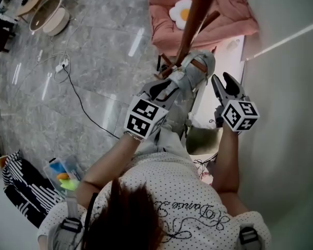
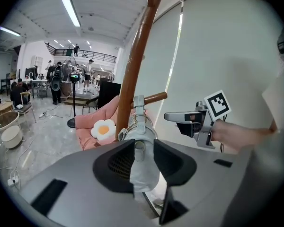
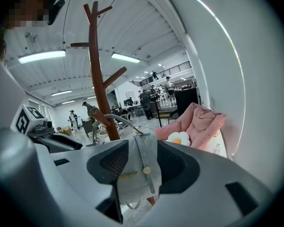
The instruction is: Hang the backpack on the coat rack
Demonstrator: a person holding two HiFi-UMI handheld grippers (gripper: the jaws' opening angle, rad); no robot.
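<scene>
My left gripper clamps the backpack, my right gripper seems open; let go before the loop catches the peg, it falls.

The pale grey backpack hangs upright against the brown wooden coat rack, handle at a low peg.

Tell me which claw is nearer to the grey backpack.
Left. The left claw is closed on the backpack at the coat rack; the right claw stands open, apart, to its right.
</scene>
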